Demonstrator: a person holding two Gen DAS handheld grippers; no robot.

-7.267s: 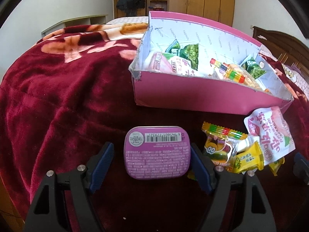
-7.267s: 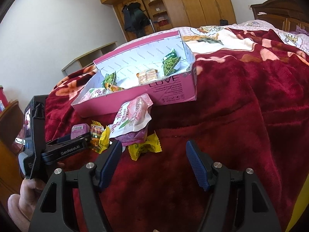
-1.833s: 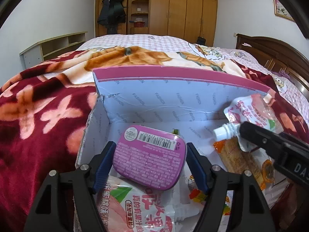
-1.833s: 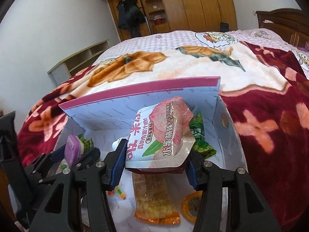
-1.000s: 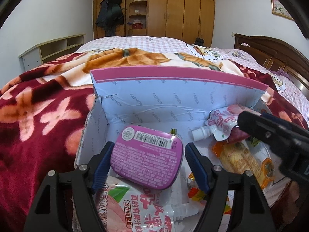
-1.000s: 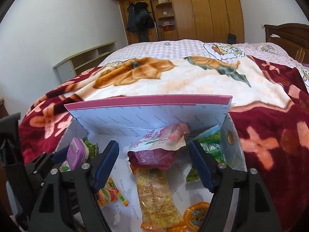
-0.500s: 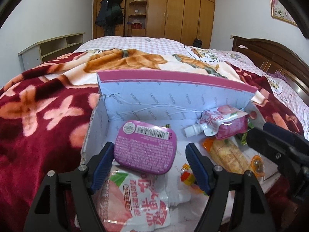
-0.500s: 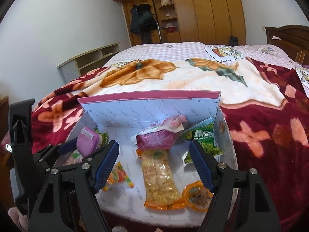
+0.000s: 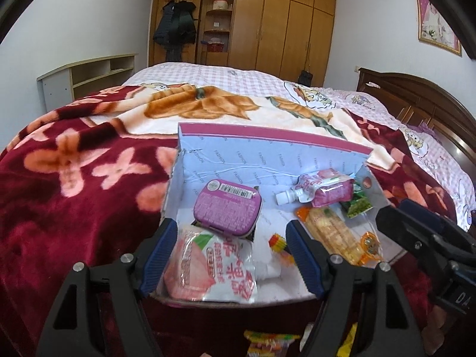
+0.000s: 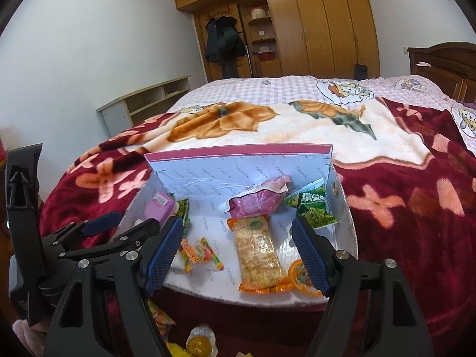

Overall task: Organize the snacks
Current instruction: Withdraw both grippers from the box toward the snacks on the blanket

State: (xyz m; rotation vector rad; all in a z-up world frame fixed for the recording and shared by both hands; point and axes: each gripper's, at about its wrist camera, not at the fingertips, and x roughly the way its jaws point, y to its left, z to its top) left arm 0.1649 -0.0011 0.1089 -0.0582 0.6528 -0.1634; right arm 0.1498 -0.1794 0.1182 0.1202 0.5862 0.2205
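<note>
A pink cardboard box (image 9: 267, 135) (image 10: 238, 150) lies open on the bed and holds several snacks. A purple tin (image 9: 227, 206) (image 10: 159, 208) rests inside at the left, leaning on a pink-and-white pouch (image 9: 208, 264). A second pink spouted pouch (image 9: 324, 189) (image 10: 257, 200) lies at the back. An orange cracker pack (image 10: 258, 255), green pea packets (image 10: 315, 208) and a small colourful candy (image 10: 197, 253) lie in the box. My left gripper (image 9: 230, 255) is open and empty before the box. My right gripper (image 10: 236, 253) is open and empty too.
A red floral blanket (image 9: 74, 184) covers the bed. Loose snacks lie in front of the box: a jelly cup (image 10: 199, 342) and colourful wrappers (image 9: 267, 340). A wooden headboard (image 9: 416, 98) stands at the right, wardrobes (image 10: 297, 29) at the back.
My left gripper let go of the purple tin in the box and drew back. My right gripper released the pink pouch at the back and pulled away too.
</note>
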